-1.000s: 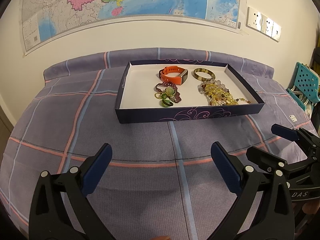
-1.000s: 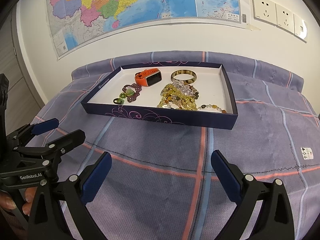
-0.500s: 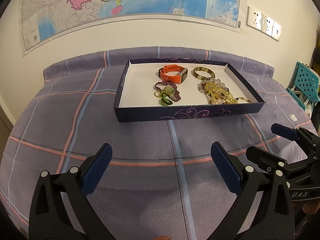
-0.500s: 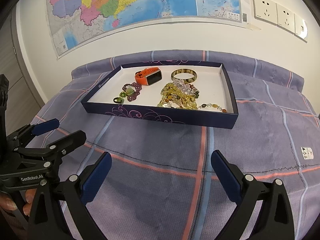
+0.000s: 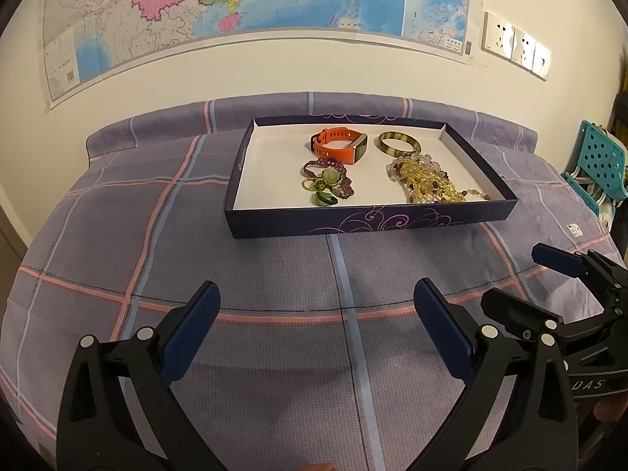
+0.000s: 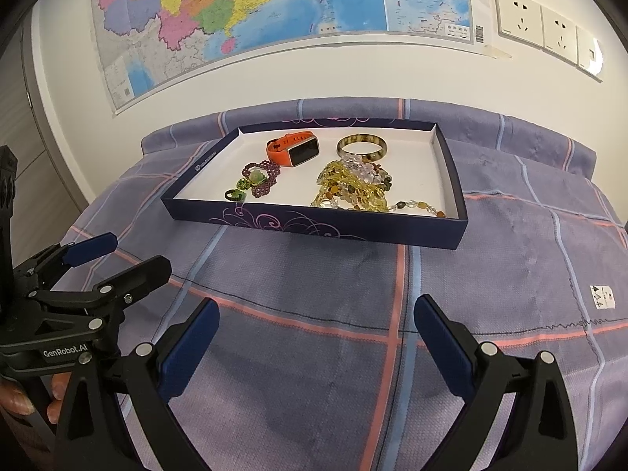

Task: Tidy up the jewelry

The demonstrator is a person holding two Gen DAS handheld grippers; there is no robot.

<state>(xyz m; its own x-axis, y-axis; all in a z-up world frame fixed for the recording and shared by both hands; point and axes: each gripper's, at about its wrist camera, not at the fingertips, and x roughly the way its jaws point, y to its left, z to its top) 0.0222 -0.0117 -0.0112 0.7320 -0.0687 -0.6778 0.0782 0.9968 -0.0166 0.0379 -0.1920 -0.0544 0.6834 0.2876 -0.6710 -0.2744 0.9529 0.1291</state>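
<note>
A dark blue tray (image 5: 369,221) (image 6: 314,227) with a white floor sits on the purple checked cloth. In it lie an orange smartwatch (image 5: 339,145) (image 6: 292,149), a brown bangle (image 5: 399,143) (image 6: 363,146), a purple bead bracelet with green stones (image 5: 327,180) (image 6: 257,180) and a heap of yellow beaded necklaces (image 5: 428,182) (image 6: 357,190). My left gripper (image 5: 316,329) is open and empty, hovering over the cloth short of the tray. My right gripper (image 6: 316,337) is open and empty too, also short of the tray.
The cloth covers a table (image 5: 117,235) that ends at a wall with a map (image 5: 235,0) and sockets (image 6: 549,27). A teal chair (image 5: 596,168) stands at the right. A small white label (image 6: 602,296) lies on the cloth.
Both views have shifted very slightly; the tray sits marginally higher in the right view. The jewelry has not moved and both grippers stay open.
</note>
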